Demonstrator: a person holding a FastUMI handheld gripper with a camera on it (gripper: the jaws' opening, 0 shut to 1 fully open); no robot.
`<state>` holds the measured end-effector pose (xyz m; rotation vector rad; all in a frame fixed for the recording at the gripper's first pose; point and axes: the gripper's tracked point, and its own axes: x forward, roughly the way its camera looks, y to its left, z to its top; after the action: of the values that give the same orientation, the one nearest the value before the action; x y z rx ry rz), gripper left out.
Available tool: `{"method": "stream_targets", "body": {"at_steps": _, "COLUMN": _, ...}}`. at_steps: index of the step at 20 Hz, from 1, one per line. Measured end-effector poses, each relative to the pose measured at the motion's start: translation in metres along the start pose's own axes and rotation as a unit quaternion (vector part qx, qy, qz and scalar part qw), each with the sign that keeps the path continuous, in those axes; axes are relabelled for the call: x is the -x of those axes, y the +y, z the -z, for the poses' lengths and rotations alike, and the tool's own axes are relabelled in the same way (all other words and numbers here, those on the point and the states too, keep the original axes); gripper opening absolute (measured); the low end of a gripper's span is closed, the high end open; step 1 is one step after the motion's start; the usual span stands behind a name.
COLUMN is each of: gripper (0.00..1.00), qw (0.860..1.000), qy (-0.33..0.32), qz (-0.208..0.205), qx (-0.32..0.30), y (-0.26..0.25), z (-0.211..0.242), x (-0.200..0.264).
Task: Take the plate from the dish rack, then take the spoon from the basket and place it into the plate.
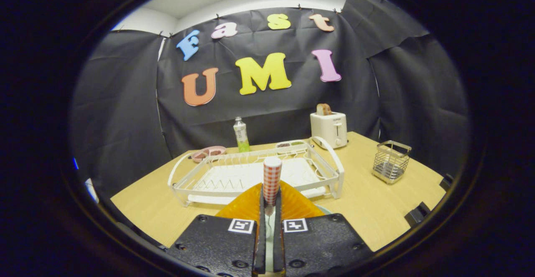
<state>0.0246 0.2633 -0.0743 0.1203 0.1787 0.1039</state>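
Gripper (269,208): fingers drawn close together, both pressed on the spoon.
Spoon (272,179): clamped between the fingers, its red-and-white checked handle standing upright above them; the bowl end cannot be made out.
Plate (292,205): orange and ribbed, lying on the table right under and just ahead of the fingers, in front of the dish rack.
Dish rack (255,176): white wire, beyond the plate, nothing standing in its slots.
Basket (391,161): metal mesh, on the table well to the right of the rack.
Table (368,210): light wood.
Far edge: a toaster (329,128) holding bread, a green bottle (241,135), a pink bowl (209,153).
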Motion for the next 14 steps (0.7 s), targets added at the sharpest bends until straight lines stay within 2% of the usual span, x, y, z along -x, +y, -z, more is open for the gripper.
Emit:
{"method": "stream_targets", "body": {"at_steps": 4, "gripper": 0.17, "qw": 1.000, "qy": 0.004, "qz": -0.006, "qx": 0.000, "y": -0.002, "z": 0.006, "x": -0.006}}
{"method": "stream_targets", "body": {"at_steps": 6, "gripper": 0.23, "qw": 1.000, "qy": 0.000, "qz": -0.002, "qx": 0.008, "y": -0.008, "z": 0.001, "x": -0.006}}
{"method": "stream_targets", "body": {"at_steps": 14, "gripper": 0.78, "qw": 0.994, "qy": -0.083, "qz": 0.032, "qx": 0.060, "y": -0.033, "z": -0.045, "x": 0.017}}
